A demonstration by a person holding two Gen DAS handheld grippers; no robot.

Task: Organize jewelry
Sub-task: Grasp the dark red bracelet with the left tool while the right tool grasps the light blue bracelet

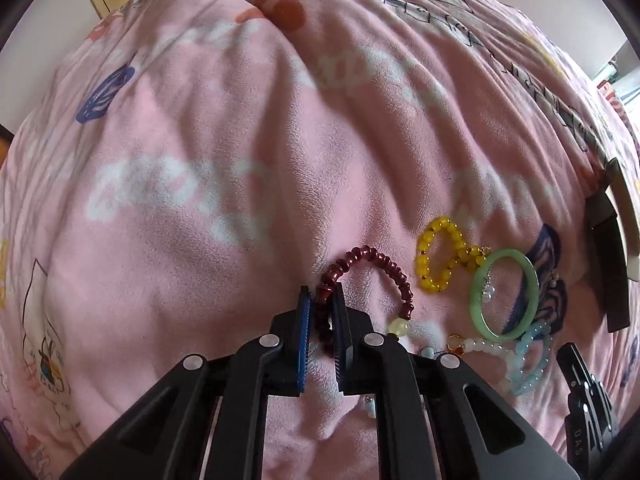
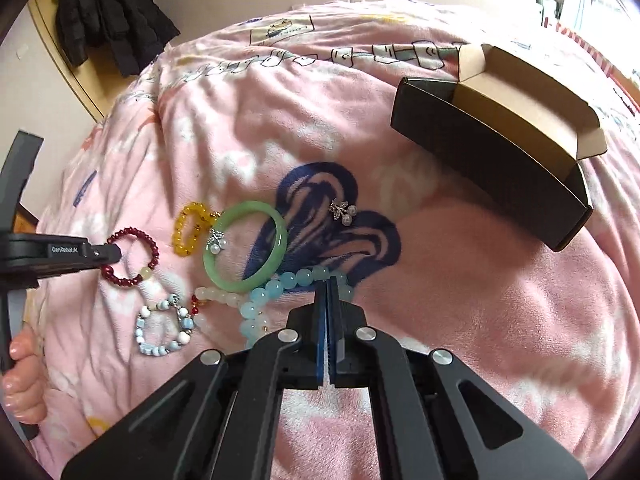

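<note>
My left gripper (image 1: 322,295) is shut on the dark red bead bracelet (image 1: 384,268), which lies on the pink blanket; it also shows in the right wrist view (image 2: 132,256) with the left gripper (image 2: 114,254) at its left side. My right gripper (image 2: 327,280) is shut at the pale blue bead bracelet (image 2: 280,284), its tips on the strand. A yellow bead bracelet (image 2: 188,230), a green jade bangle (image 2: 245,246), a white-and-blue bracelet (image 2: 162,328) and two pearl earrings (image 2: 343,210) (image 2: 216,242) lie nearby. An open black box (image 2: 500,136) stands at the right.
The pink blanket (image 2: 460,280) is soft and wrinkled, with a navy print (image 2: 316,216) under the jewelry. Dark coats (image 2: 108,16) hang on the wall at the far left. The box edge shows in the left wrist view (image 1: 608,248) at the right.
</note>
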